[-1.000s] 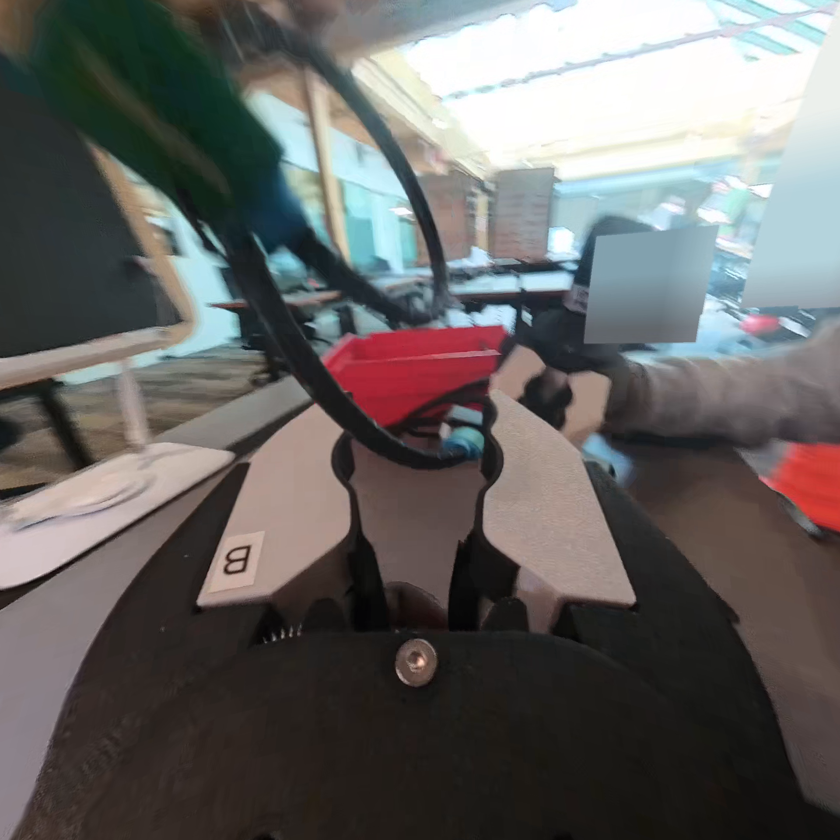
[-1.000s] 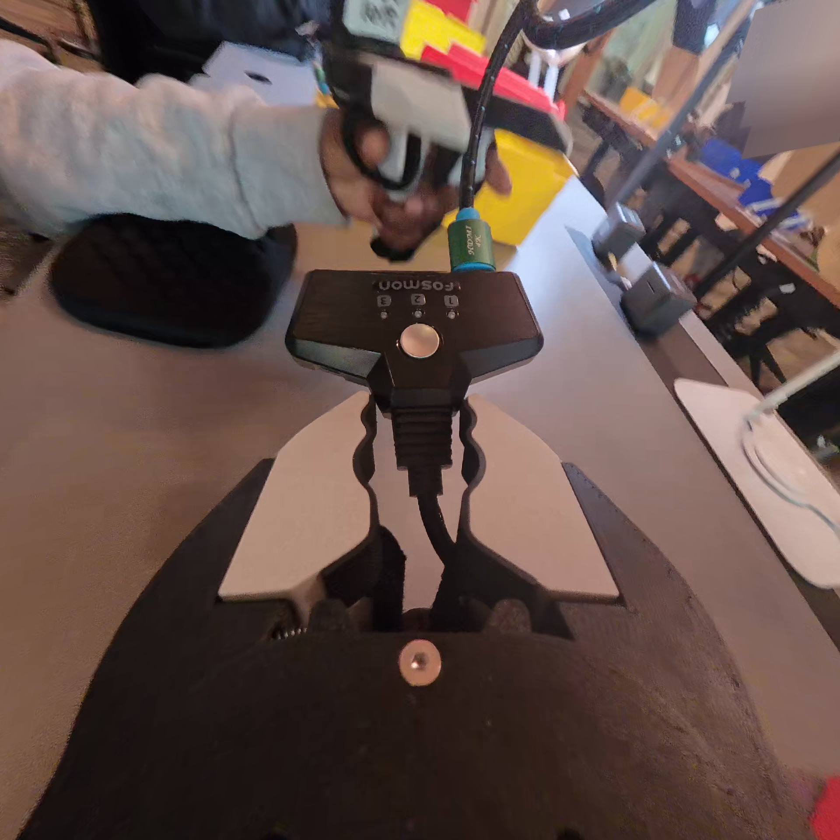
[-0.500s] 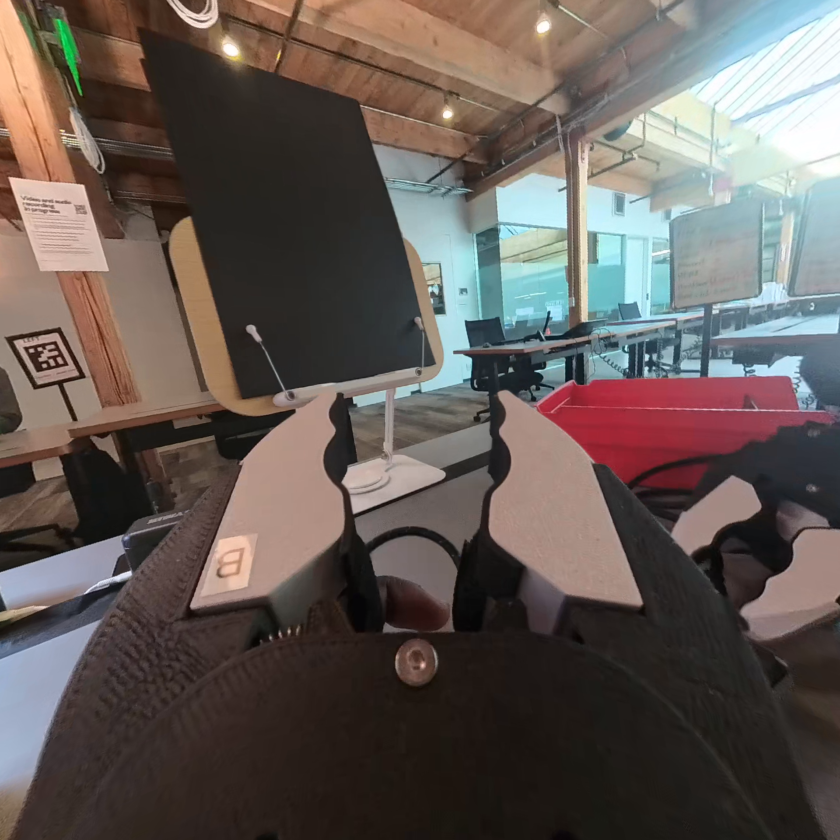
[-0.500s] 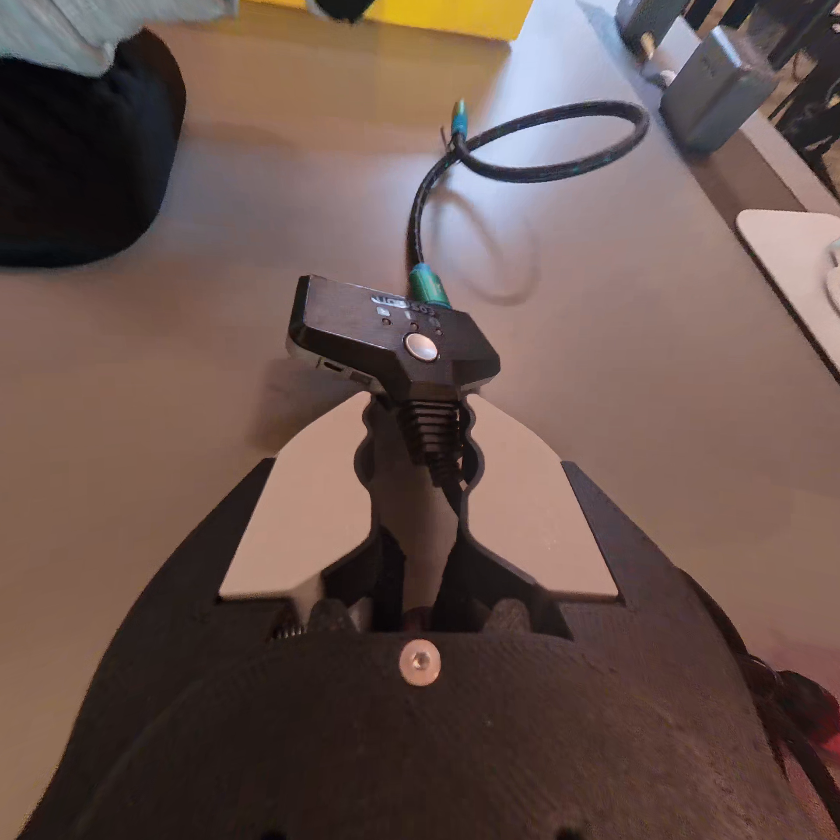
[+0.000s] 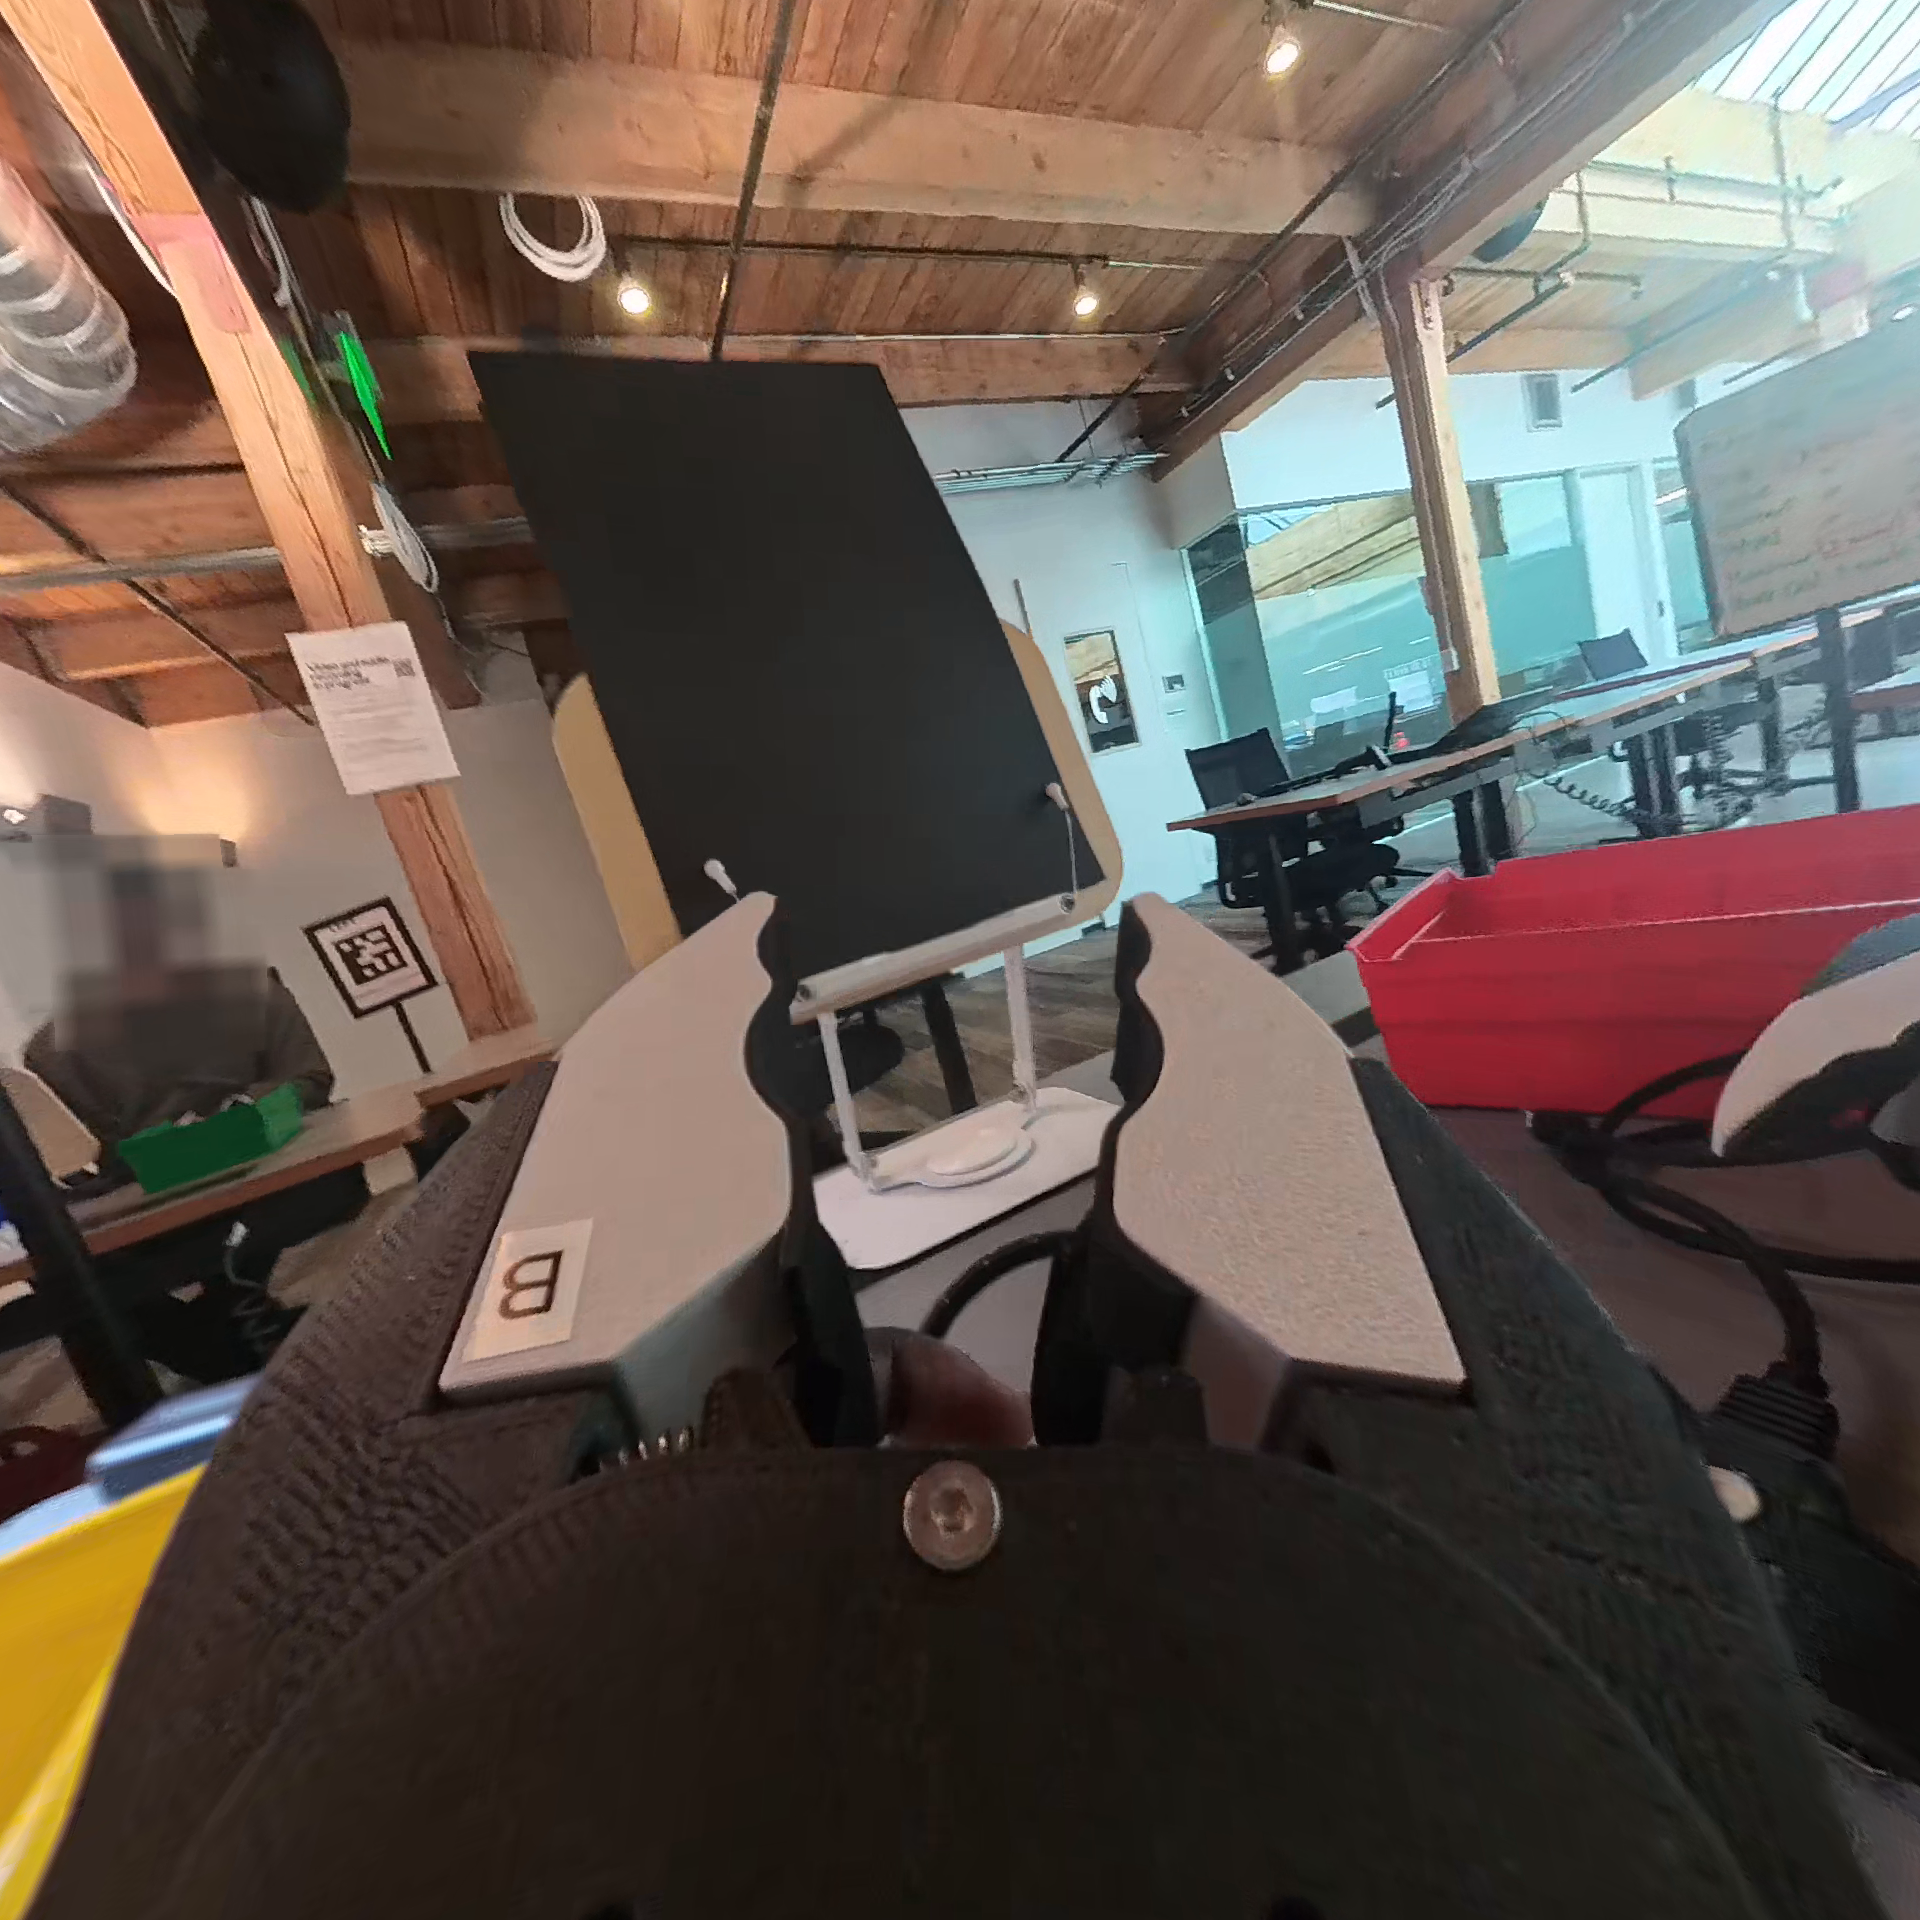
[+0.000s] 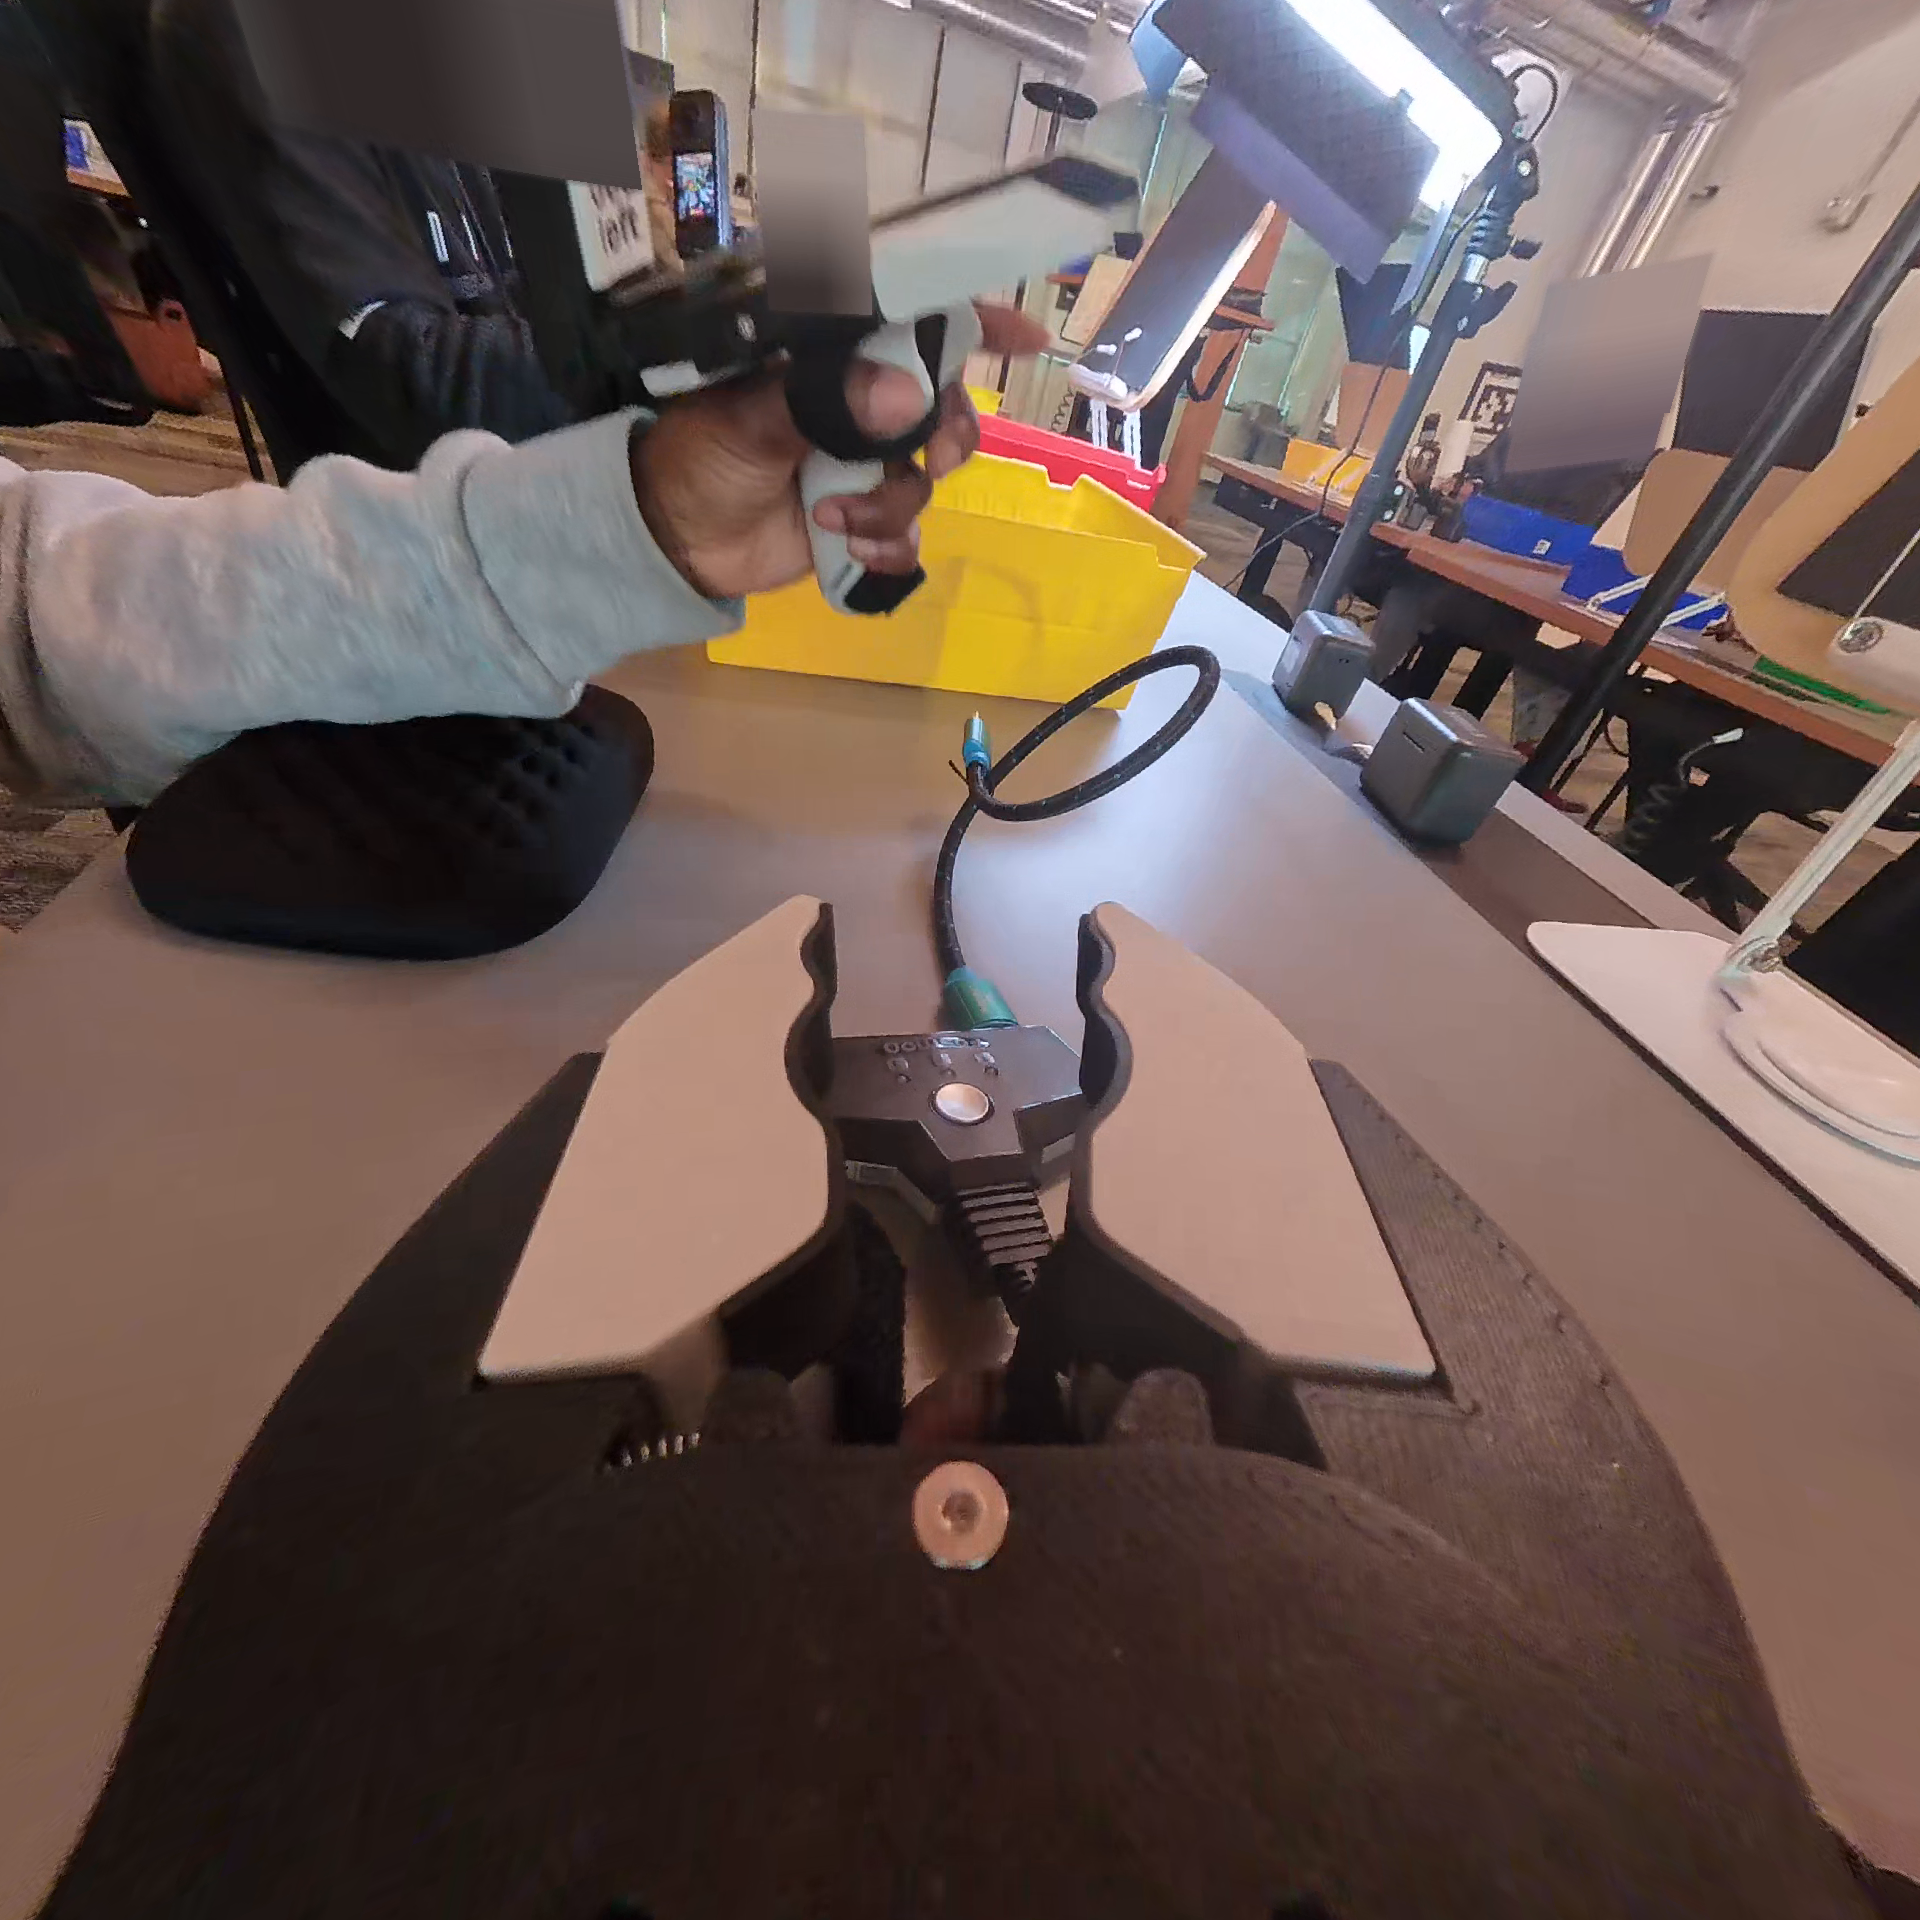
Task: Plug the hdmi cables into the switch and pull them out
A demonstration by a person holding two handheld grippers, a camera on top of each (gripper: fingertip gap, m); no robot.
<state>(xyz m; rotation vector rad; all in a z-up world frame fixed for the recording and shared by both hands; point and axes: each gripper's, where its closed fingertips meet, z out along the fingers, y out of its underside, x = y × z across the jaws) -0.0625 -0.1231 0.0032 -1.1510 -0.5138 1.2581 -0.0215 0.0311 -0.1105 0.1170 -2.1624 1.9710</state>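
Your left gripper (image 5: 948, 940) is raised off the grey table (image 6: 312, 1091), fingers spread with nothing between them, its camera facing the room: a black board on a white stand (image 5: 769, 665) and a red bin (image 5: 1621, 997). Only your right wrist view shows the work. There your right gripper (image 6: 954, 940) is spread around the black switch (image 6: 951, 1091), which lies on the table between the fingers, unpinched. One braided hdmi cable (image 6: 1091, 769) is plugged into its far edge, looping toward the yellow bin (image 6: 1018, 582).
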